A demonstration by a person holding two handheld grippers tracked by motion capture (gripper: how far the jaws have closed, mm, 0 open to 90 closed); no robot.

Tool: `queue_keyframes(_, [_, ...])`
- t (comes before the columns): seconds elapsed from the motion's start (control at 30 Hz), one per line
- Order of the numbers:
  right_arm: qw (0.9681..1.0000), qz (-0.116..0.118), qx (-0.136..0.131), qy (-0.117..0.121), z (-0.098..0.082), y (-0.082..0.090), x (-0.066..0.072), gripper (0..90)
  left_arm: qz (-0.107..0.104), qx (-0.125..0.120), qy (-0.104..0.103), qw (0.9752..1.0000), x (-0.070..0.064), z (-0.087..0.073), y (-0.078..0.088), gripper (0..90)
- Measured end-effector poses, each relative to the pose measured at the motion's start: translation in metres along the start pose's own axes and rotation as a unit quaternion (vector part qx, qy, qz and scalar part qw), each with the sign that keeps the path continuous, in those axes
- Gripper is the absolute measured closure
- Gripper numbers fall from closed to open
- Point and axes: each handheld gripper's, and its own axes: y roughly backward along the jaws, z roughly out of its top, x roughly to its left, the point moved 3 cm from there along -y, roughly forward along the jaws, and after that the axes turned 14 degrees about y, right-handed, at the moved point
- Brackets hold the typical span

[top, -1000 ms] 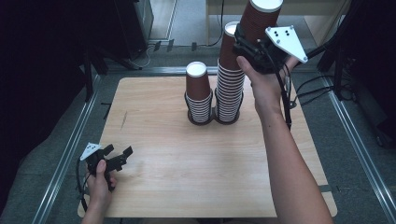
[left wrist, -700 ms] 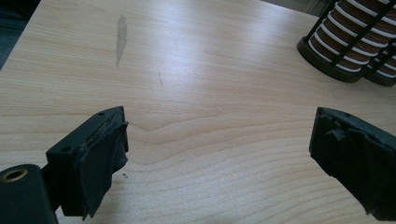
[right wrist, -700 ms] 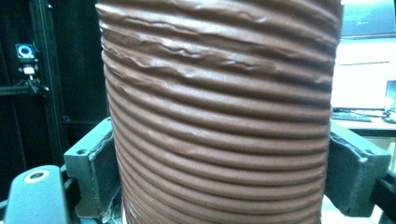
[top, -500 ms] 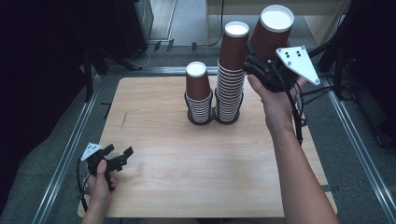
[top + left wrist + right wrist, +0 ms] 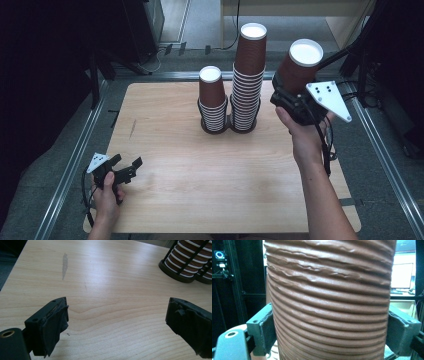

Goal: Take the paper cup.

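My right gripper [image 5: 286, 96] is shut on a brown ribbed paper cup [image 5: 299, 70], held upside down in the air to the right of the stacks. Its jaws press the cup [image 5: 329, 302] from both sides in the right gripper view. Two stacks of the same cups stand upside down in black holders at the back of the wooden table [image 5: 200, 190]: a short stack [image 5: 212, 102] and a tall stack [image 5: 248, 75]. Near the front left corner my left gripper [image 5: 127, 161] rests low over the table, open with nothing between its pads [image 5: 53, 327]. The stack bases [image 5: 183, 265] sit far off at its upper right.
Metal rails [image 5: 75, 160] run along both sides of the table, and cables [image 5: 327, 145] trail from the right gripper past the right edge. Bare wood [image 5: 112, 285] lies between the left gripper and the stacks. A faint grey mark [image 5: 64, 265] lies on the board.
The right hand has carried the cup to the right and downward, away from the top of the tall stack. The left gripper has stayed put.
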Motion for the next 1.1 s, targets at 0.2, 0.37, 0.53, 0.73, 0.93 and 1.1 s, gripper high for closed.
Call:
queue_keyframes(0.2, [0.9999, 0.005, 0.011, -0.008, -0.02, 0.012, 0.002, 12.9, 0.002, -0.003, -0.002, 1.0, -0.001, 0.001, 0.002, 4.2])
queue_keyframes(0.37, [0.9997, 0.002, 0.022, 0.008, -0.042, 0.023, 0.003, 12.9, 0.001, -0.004, -0.007, 1.0, -0.005, 0.003, 0.003, 4.2])
queue_keyframes(0.53, [0.999, 0.013, 0.043, 0.008, -0.068, 0.035, 0.004, 12.9, -0.008, -0.006, -0.016, 0.9998, -0.017, 0.007, 0.0, 4.2])
queue_keyframes(0.73, [0.9984, 0.026, 0.051, 0.001, -0.083, 0.045, 0.004, 12.9, -0.023, -0.014, -0.035, 0.999, -0.036, 0.011, -0.001, 4.2])
queue_keyframes(0.93, [0.9974, 0.034, 0.063, 0.005, -0.099, 0.05, 0.007, 12.9, -0.046, -0.013, -0.048, 0.9977, -0.065, 0.013, -0.011, 4.2])
queue_keyframes(1.1, [0.9965, 0.039, 0.073, 0.014, -0.11, 0.051, 0.01, 12.8, -0.056, -0.01, -0.048, 0.9972, -0.079, 0.012, -0.019, 4.3])
